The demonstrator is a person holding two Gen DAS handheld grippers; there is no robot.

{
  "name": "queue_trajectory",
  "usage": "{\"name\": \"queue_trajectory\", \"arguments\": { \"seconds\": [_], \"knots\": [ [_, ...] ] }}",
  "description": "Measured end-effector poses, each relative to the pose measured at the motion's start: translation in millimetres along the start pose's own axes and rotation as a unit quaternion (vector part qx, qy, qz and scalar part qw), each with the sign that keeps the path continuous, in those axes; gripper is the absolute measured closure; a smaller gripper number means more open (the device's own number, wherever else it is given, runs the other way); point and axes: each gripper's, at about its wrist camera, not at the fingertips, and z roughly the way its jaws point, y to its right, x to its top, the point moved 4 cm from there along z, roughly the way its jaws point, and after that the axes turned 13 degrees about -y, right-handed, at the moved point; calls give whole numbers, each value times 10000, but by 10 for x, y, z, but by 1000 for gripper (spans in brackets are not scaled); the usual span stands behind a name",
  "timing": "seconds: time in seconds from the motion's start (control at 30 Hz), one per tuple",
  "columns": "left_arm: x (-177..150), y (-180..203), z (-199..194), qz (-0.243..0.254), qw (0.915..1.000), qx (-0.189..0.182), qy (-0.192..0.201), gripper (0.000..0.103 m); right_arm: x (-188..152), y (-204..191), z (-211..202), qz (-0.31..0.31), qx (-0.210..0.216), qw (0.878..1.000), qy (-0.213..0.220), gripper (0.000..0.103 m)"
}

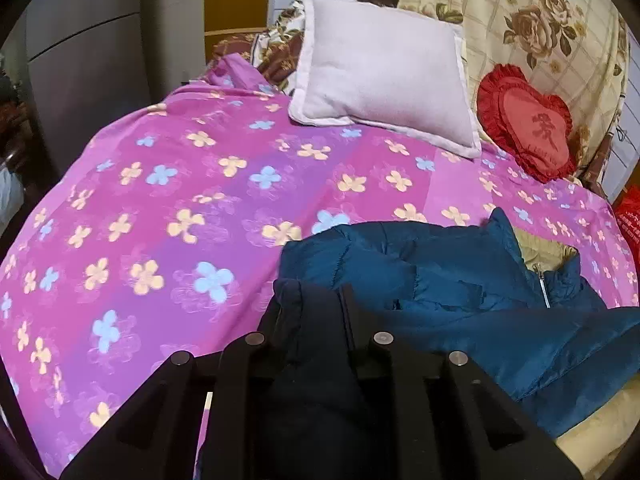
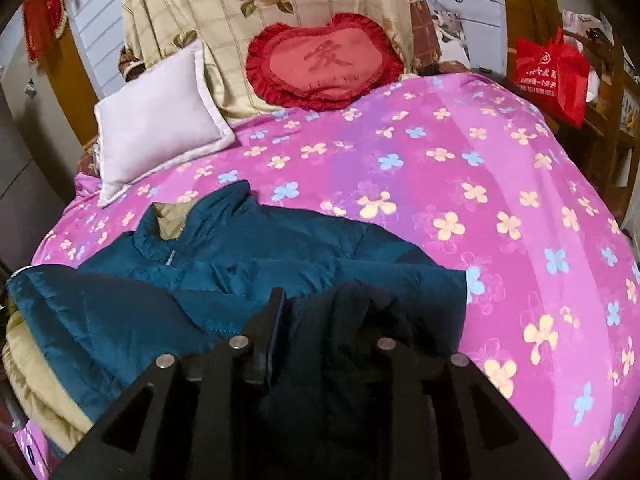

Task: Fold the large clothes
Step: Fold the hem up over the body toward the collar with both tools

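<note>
A teal padded jacket point(image 1: 460, 288) with a beige lining and a zipper lies on the pink flowered bed cover point(image 1: 160, 200). It also shows in the right wrist view point(image 2: 240, 264). My left gripper point(image 1: 312, 300) is shut on a dark fold of the jacket at its left edge. My right gripper point(image 2: 320, 304) is shut on a dark fold of the jacket at its right edge. Cloth fills the gap between the fingers of each gripper and hides the fingertips.
A white pillow point(image 1: 384, 68) and a red heart cushion point(image 1: 528, 124) lie at the bed's head against a rose-patterned quilt point(image 2: 224, 20). A red bag point(image 2: 552, 72) stands on wooden furniture at the right. A grey cabinet point(image 1: 88, 72) stands left of the bed.
</note>
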Motion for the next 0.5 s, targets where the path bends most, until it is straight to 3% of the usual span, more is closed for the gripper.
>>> {"name": "queue_trajectory", "arguments": {
  "seconds": [0.13,0.2,0.27,0.4,0.5],
  "knots": [
    [34,70,75,35,9999,-75,-86,102,-100,44,-323,-114,209,9997,93,58],
    [49,88,87,55,9999,-63,-111,100,-205,61,-572,-227,-17,9993,294,47],
    [66,92,107,56,9998,-79,-157,98,-309,103,-852,-193,-251,9973,661,17],
    [90,54,84,-25,9993,-248,-276,96,-590,41,-1338,-264,118,9922,1212,16],
    [105,0,31,-153,9984,-420,-338,93,-784,-237,-1292,-700,448,9914,1012,16]
  ]
}}
